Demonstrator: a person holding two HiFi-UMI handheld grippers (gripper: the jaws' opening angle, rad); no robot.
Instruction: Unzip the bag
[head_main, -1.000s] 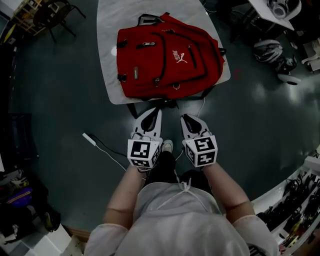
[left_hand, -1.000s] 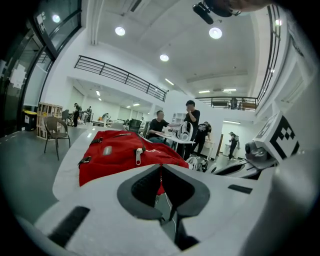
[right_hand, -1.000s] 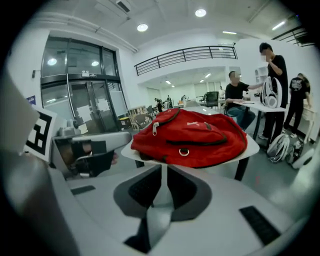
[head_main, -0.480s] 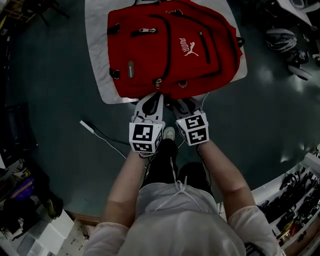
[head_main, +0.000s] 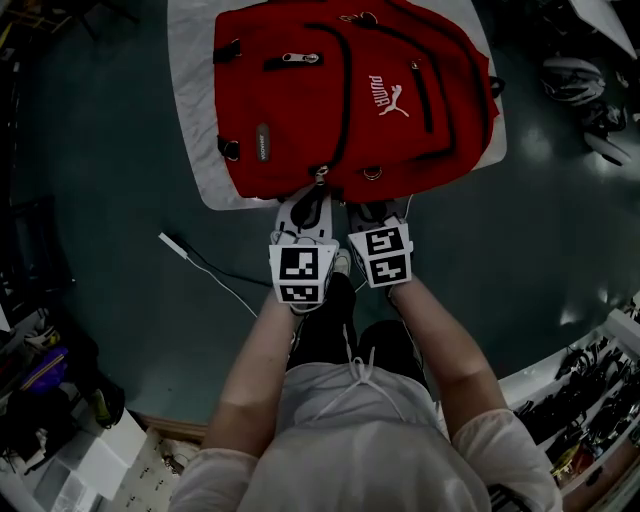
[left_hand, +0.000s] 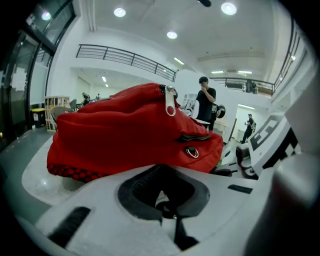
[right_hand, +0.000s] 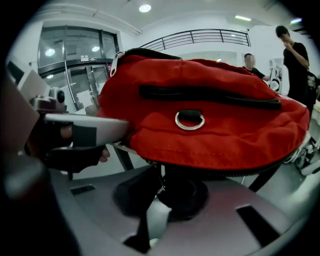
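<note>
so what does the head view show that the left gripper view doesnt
Only the head view: the bag's upper face with its white logo, the cable on the floor, and the wearer's arms. Only the left gripper view: a bystander behind the bag, ceiling lights, and a railing. Both: the red bag on the white table, and its metal ring.
</note>
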